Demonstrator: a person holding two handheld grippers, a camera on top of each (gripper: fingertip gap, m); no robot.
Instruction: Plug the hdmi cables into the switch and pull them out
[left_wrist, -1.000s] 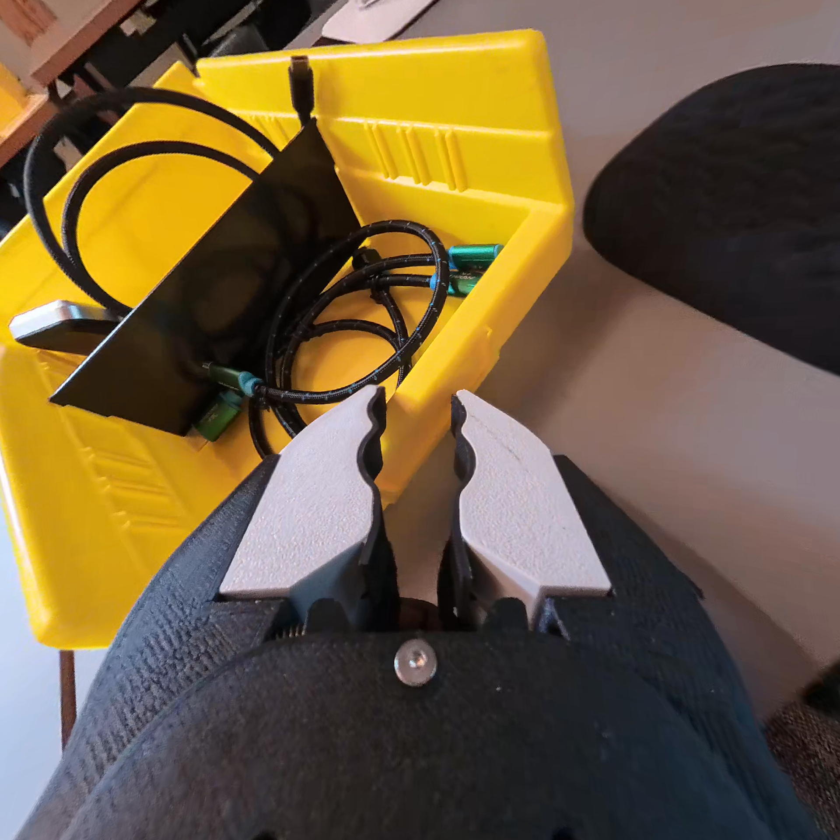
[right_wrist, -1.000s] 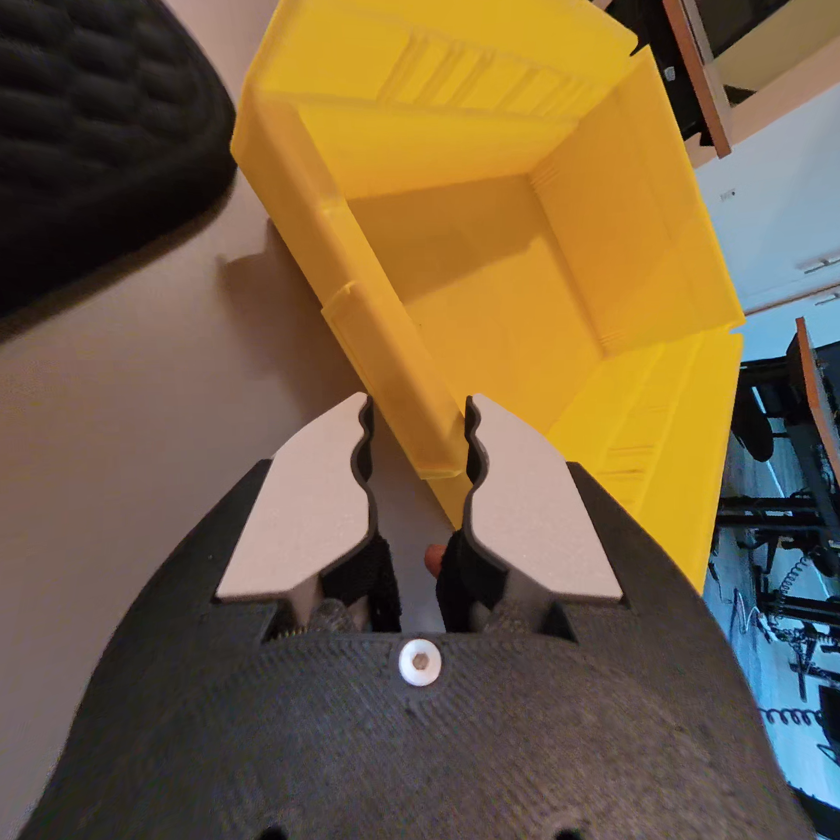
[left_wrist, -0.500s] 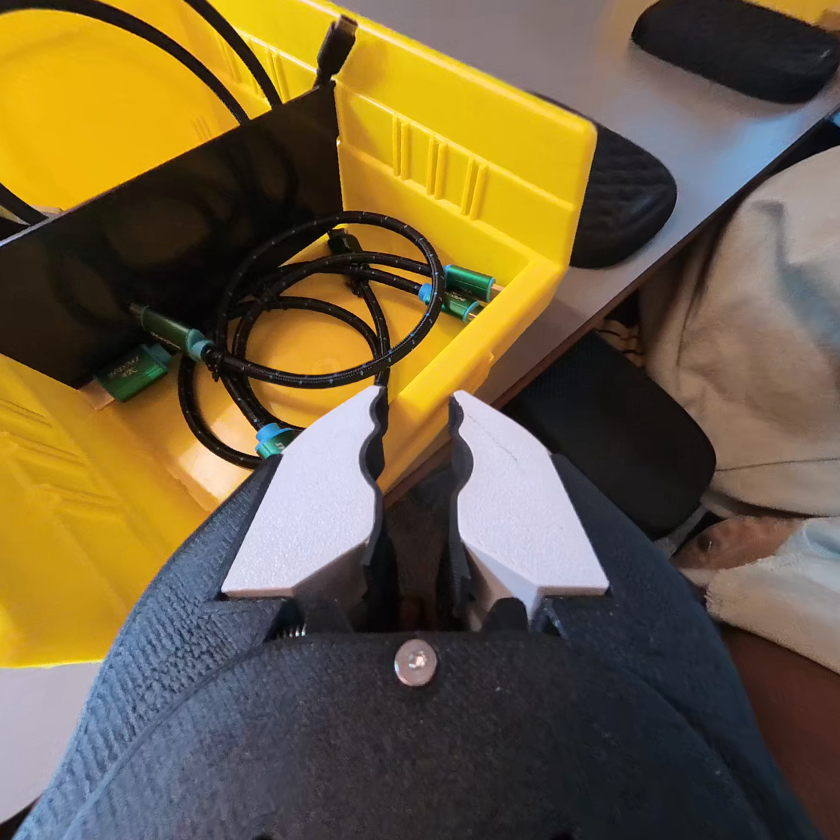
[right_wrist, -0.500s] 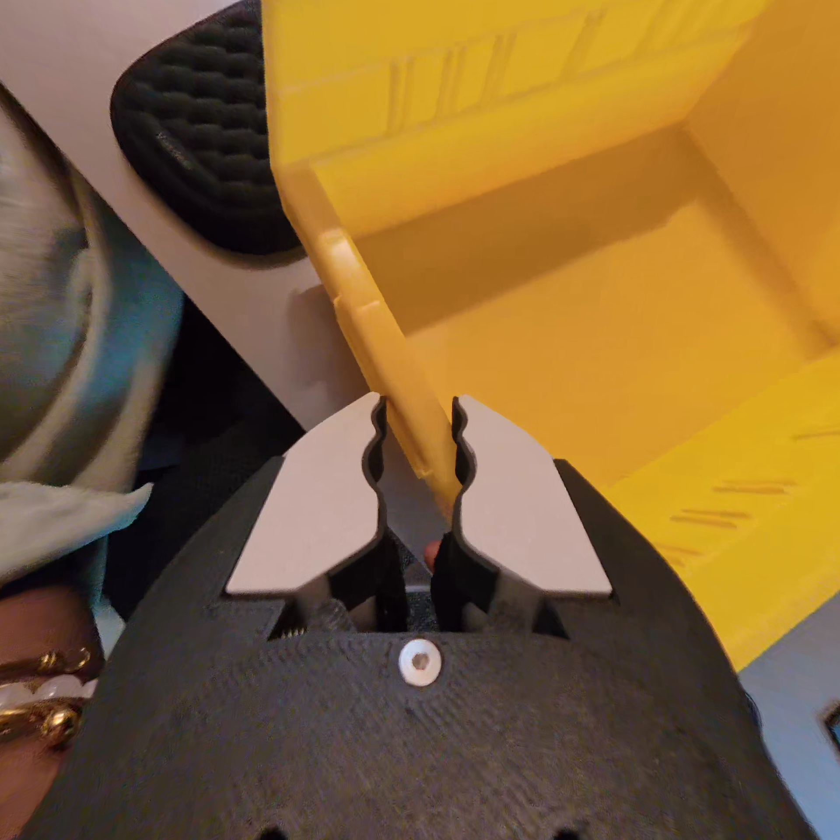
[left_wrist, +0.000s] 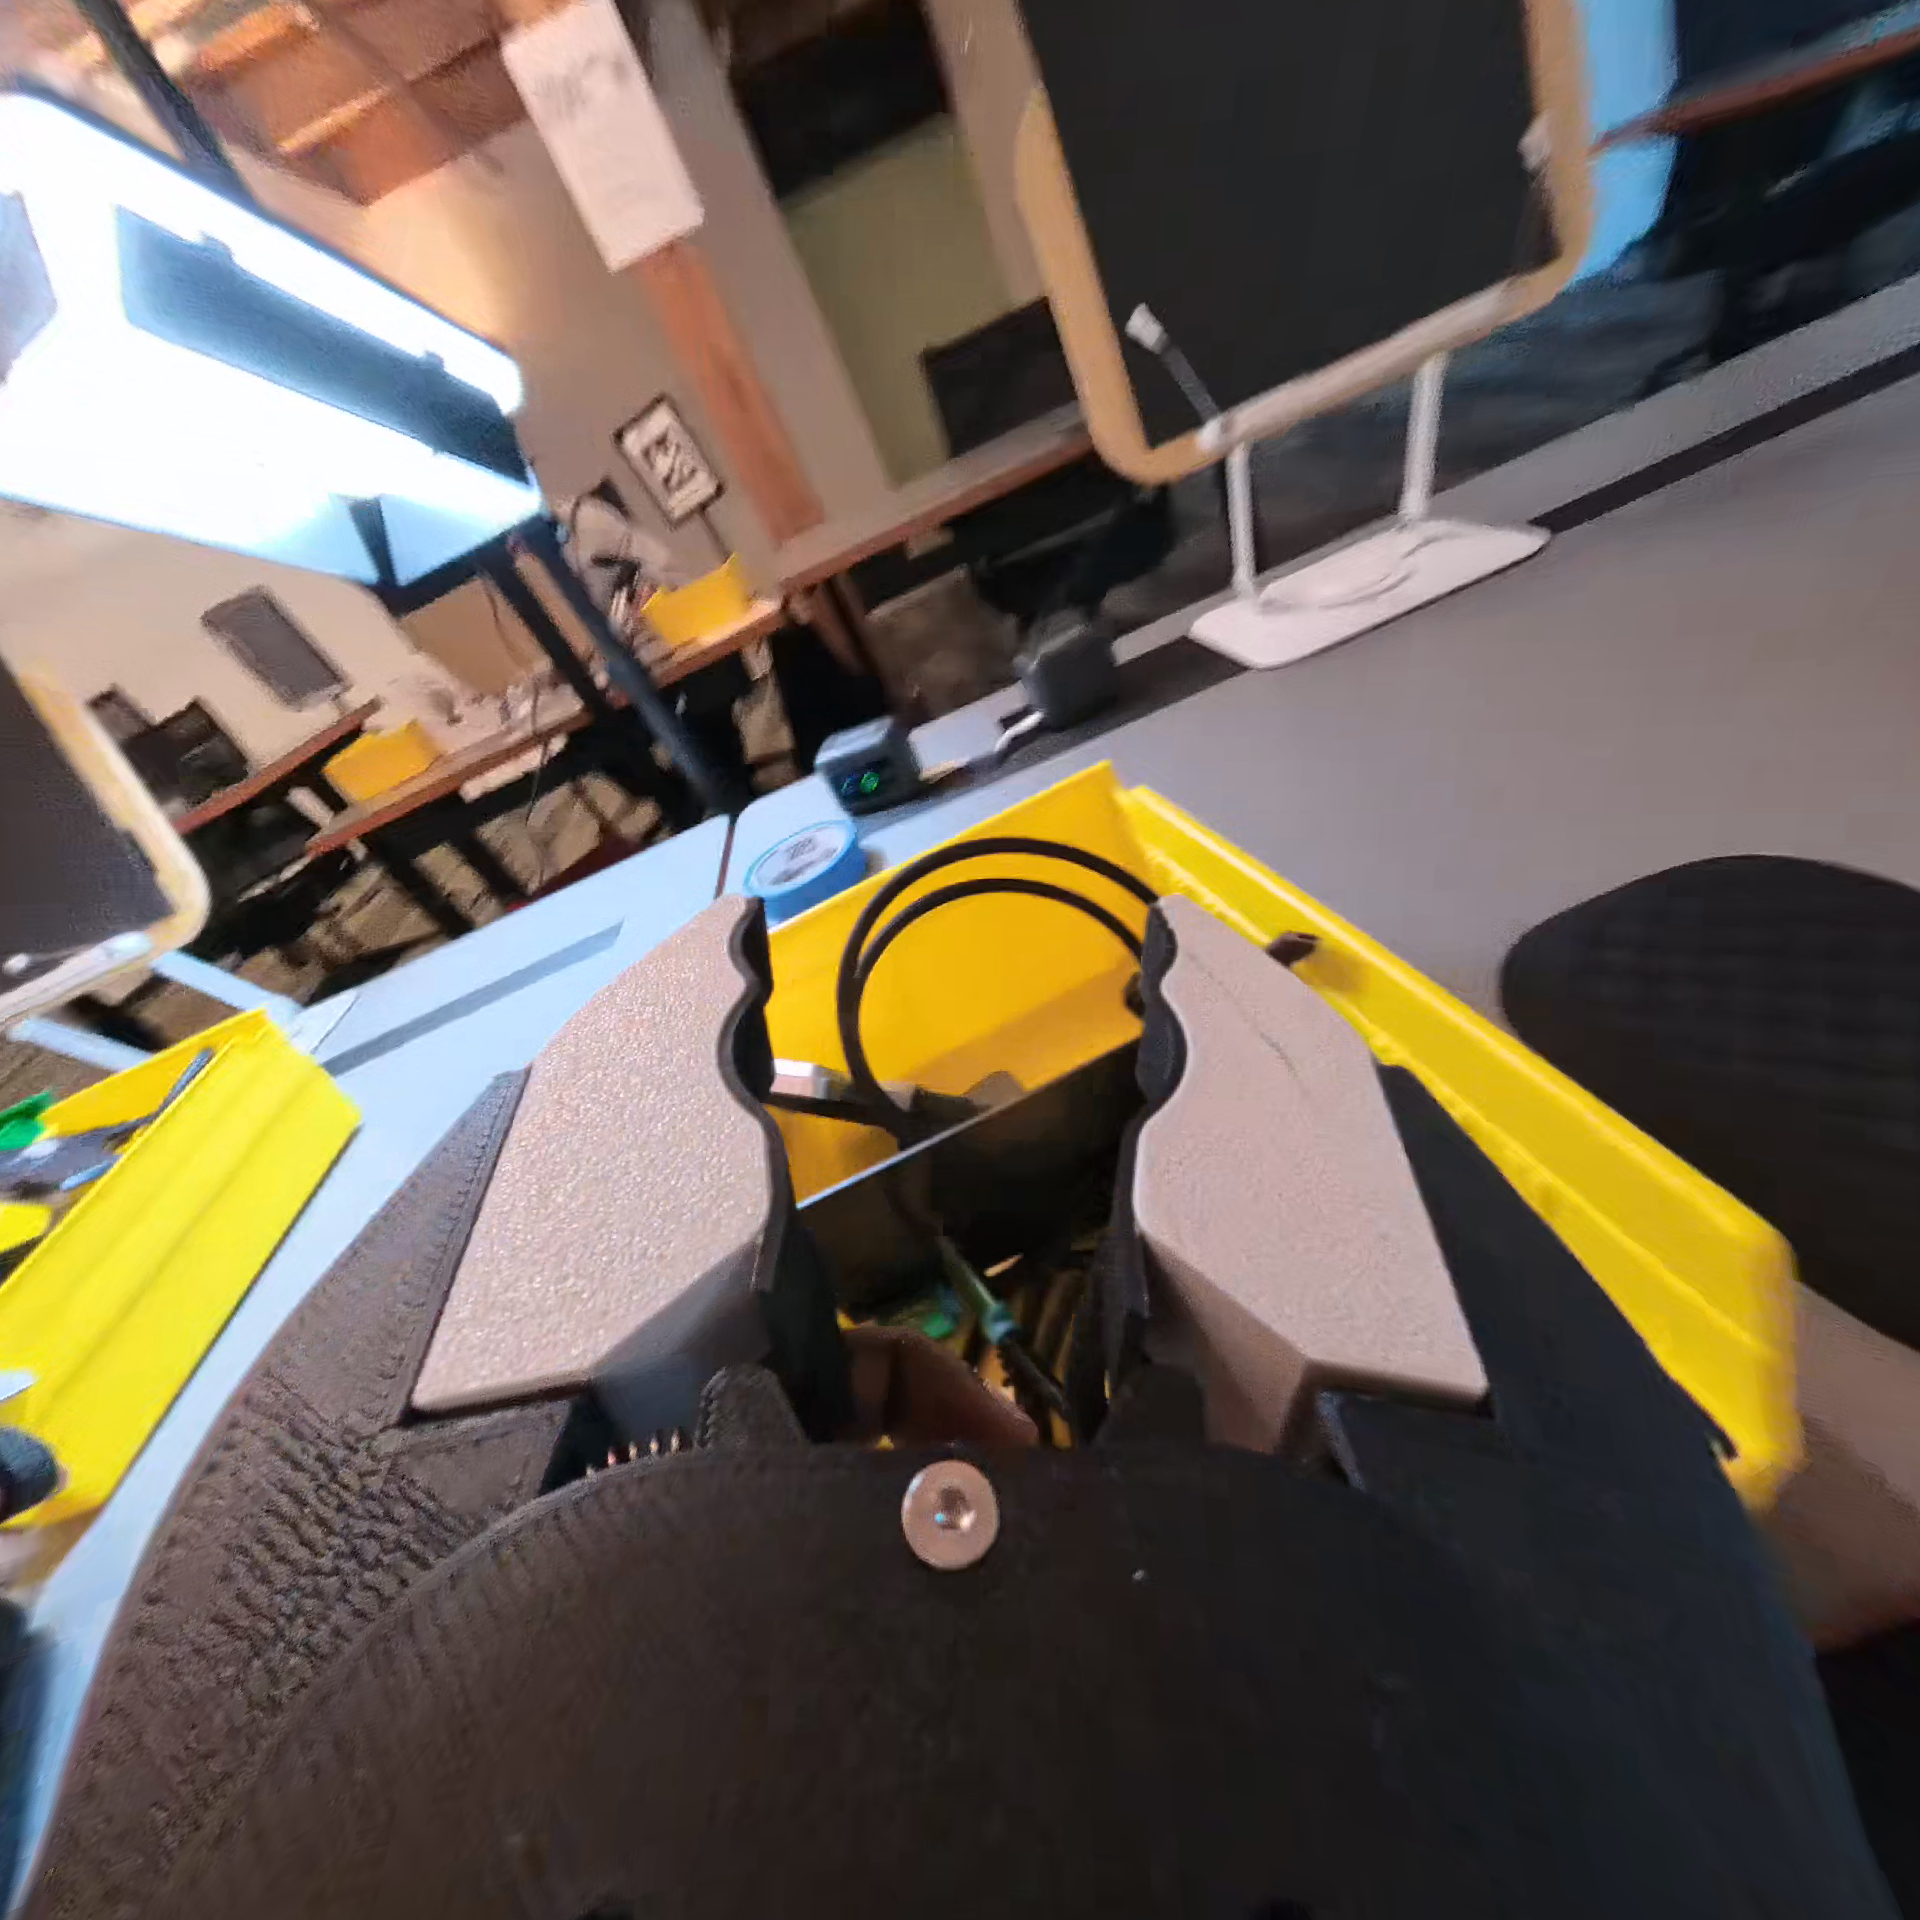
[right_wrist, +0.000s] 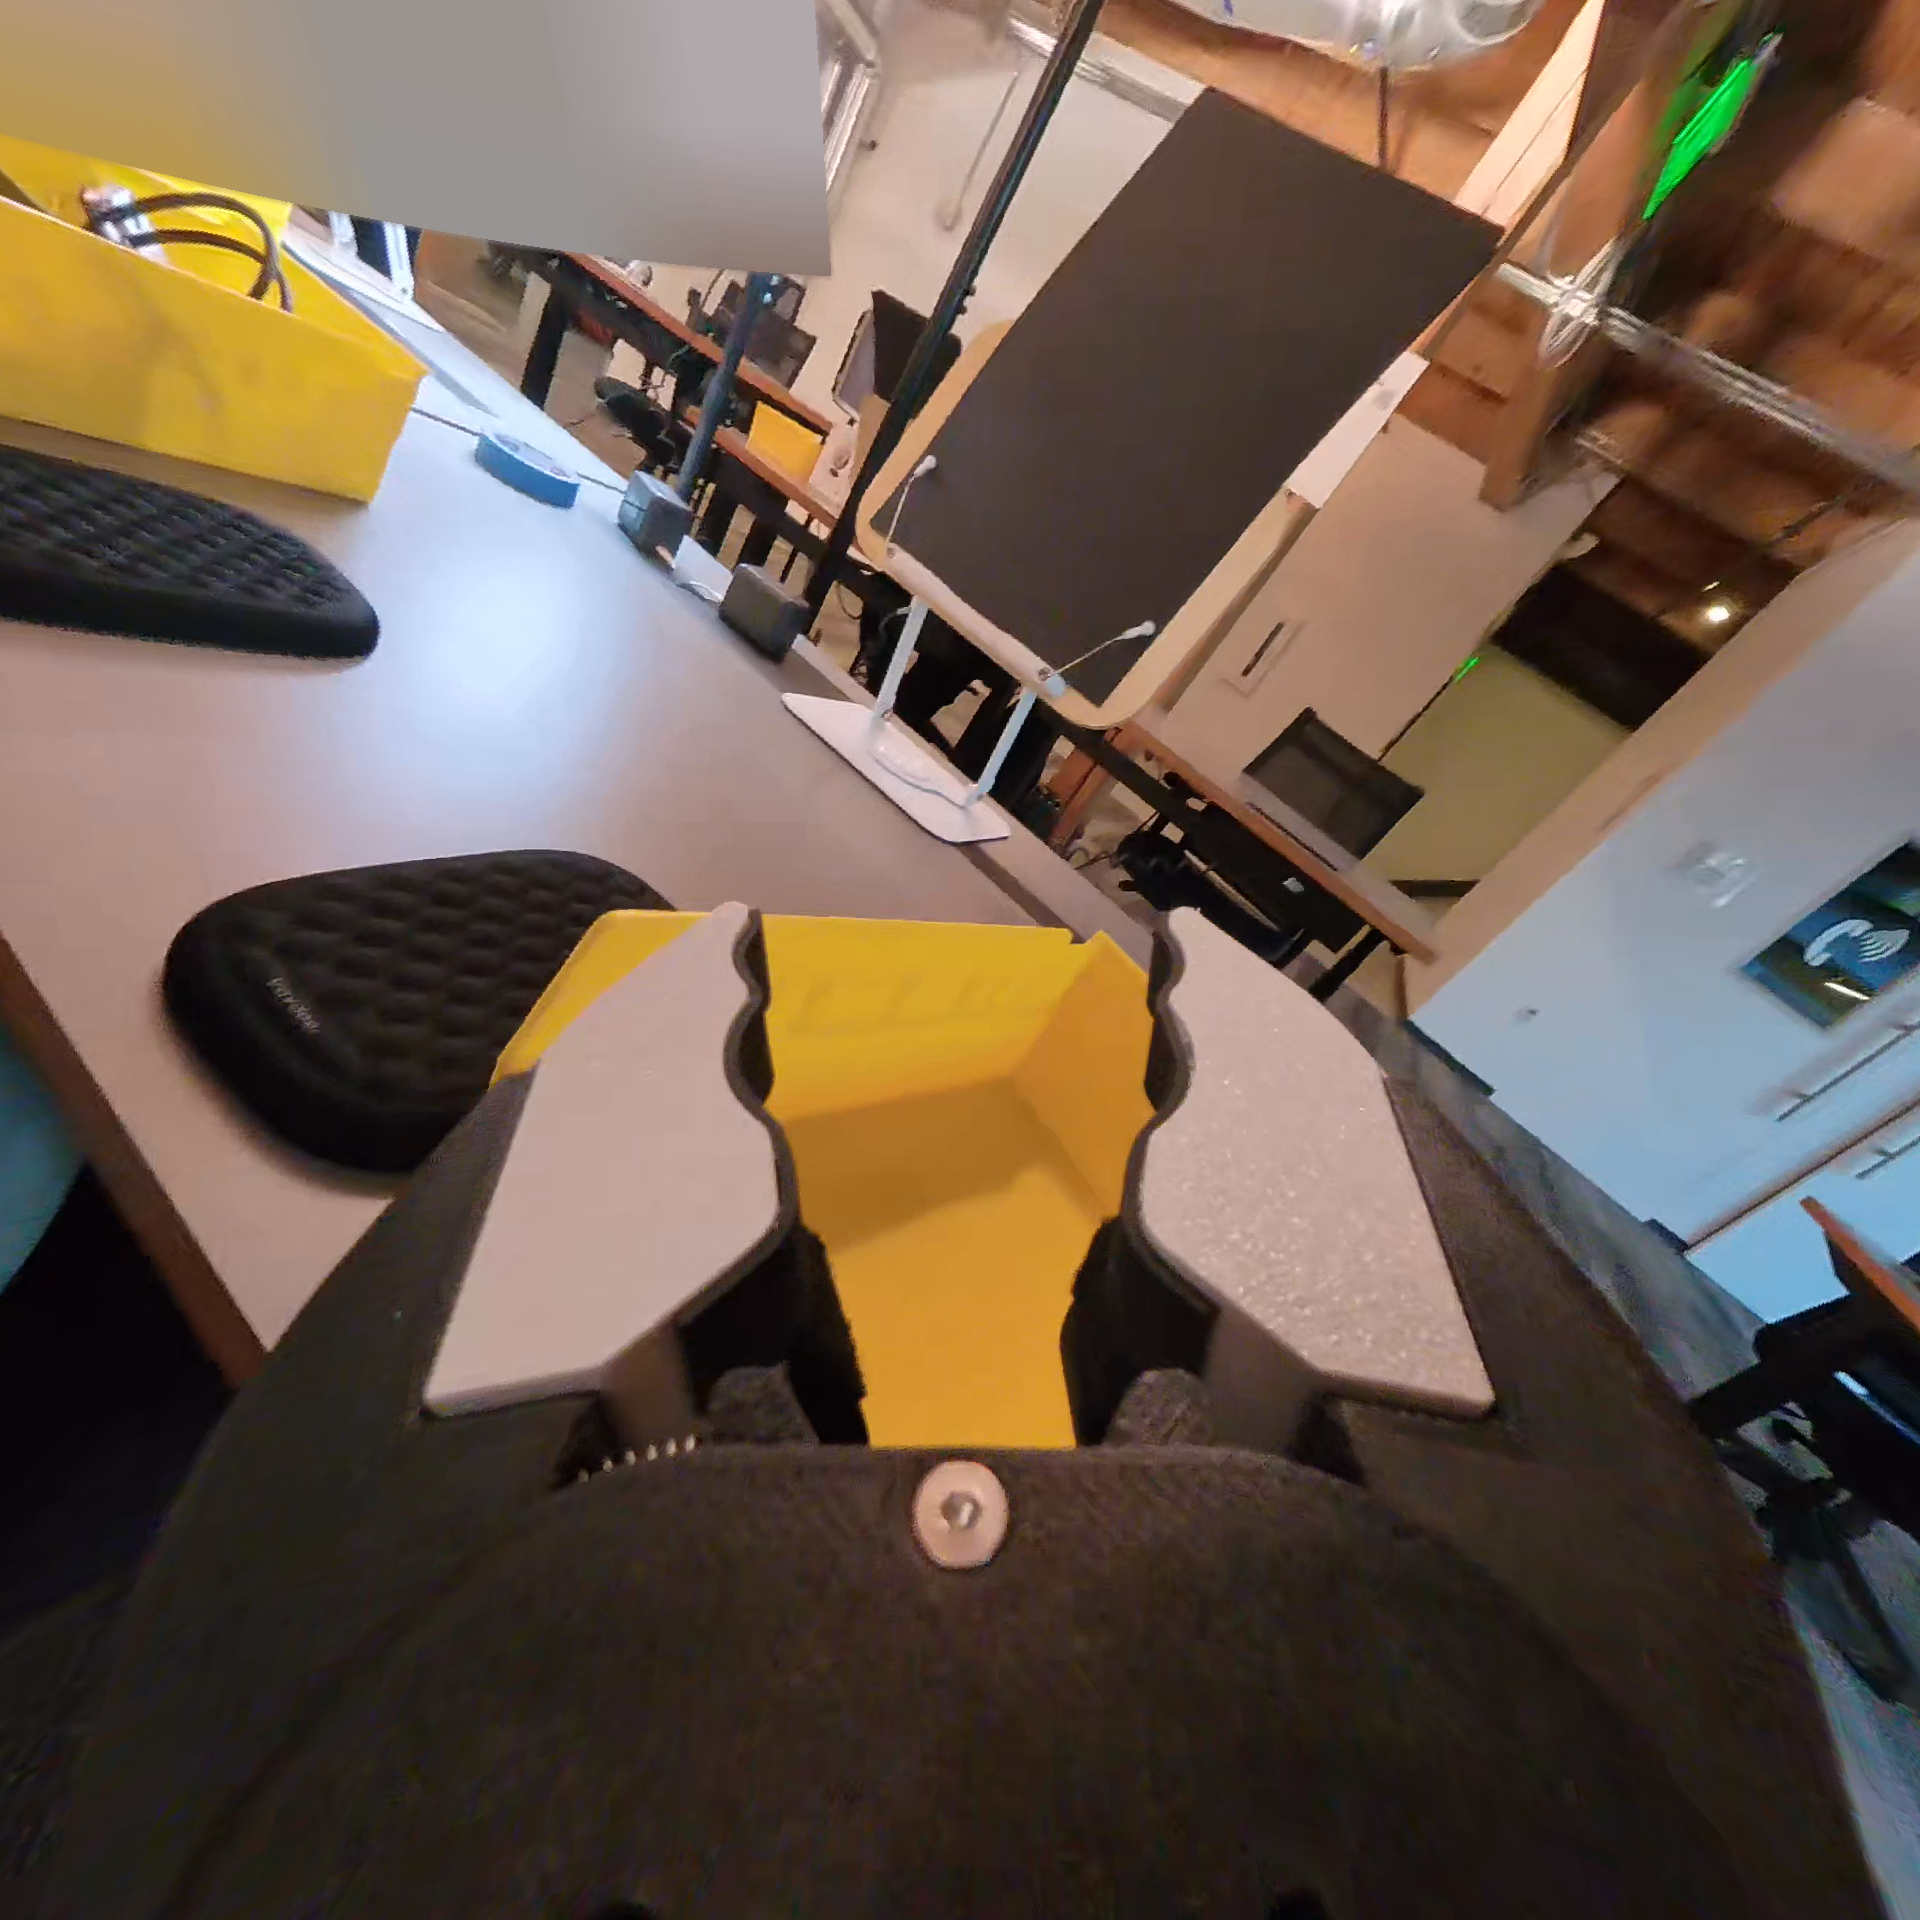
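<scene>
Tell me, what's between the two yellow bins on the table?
In the right claw's camera, two black padded rests lie on the grey table between the far bin and the near bin.

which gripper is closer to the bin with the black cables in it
Left. The left gripper hangs open right over the cable bin; the right gripper is open over a separate yellow bin.

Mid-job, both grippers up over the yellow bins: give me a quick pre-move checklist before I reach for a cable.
1. Left gripper open, holding nothing: ok.
2. Right gripper open, holding nothing: ok.
3. Black cable loops visible in the yellow bin ahead of the left gripper: ok.
4. Green-ended plugs in sight between the left fingers: ok, though mostly hidden.
5. Switch located: cannot tell.
6. Second yellow bin below the right gripper free of cables: ok.
</scene>
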